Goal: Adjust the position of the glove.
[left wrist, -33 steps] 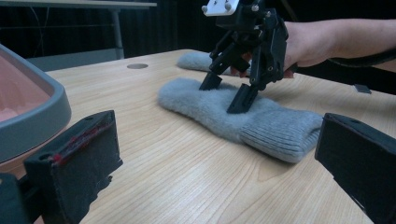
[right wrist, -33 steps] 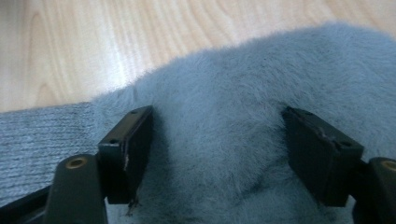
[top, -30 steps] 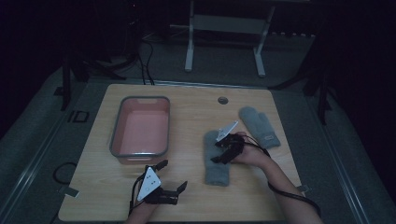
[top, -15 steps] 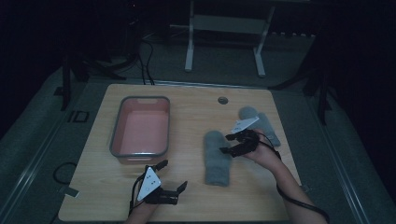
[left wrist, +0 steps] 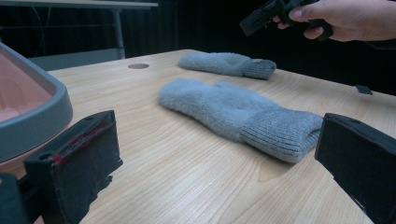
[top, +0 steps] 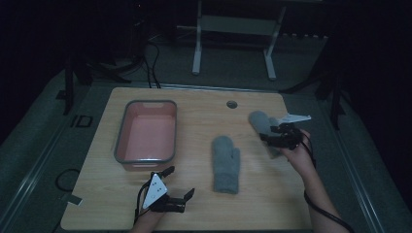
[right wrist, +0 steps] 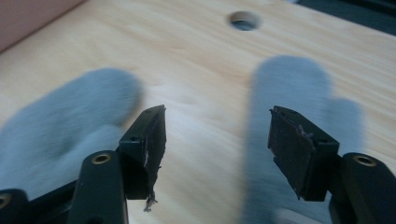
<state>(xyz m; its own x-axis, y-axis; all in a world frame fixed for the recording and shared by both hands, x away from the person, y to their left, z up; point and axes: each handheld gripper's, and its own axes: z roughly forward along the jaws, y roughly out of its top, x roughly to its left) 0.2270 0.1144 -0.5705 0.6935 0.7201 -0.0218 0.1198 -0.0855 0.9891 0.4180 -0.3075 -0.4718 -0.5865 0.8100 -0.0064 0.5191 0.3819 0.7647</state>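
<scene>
My right gripper (top: pixel 278 137) hangs above the table at the right of the high view, just over the far mitten (top: pixel 262 127), and its jaws stand partly apart with nothing between them. They have just been closing from a wider spread, and they closed on air: in the right gripper view the two black pads (right wrist: pixel 152 140) have bare wood and a strip of grey wool behind the gap, and neither pad presses on anything. A few loose fibres cling under the left-hand pad there. The far mitten (right wrist: pixel 292 98) lies blurred beneath the right-hand pad, running up the right half of that frame toward the round hole (right wrist: pixel 243 20) at the top; the near mitten (right wrist: pixel 65 126) fills the left side, also blurred.

My left gripper (top: pixel 176 194) sits at the bottom of the high view, left of centre, low on the wooden table (top: pixel 204 111), its jaws spread wide and empty. In the left gripper view the pads (left wrist: pixel 88 154) stand at the lower left and lower right corners, with the near mitten (left wrist: pixel 233 114) lying flat between them farther off, its ribbed cuff toward the lower right pad and not touching it. The far mitten (left wrist: pixel 226 63) lies behind it at upper centre, and my right hand (left wrist: pixel 345 18) holds the other gripper in the upper right corner. The pink tray (top: pixel 125 116) with the grey rim lies at centre left of the high view, just beyond my left gripper.
</scene>
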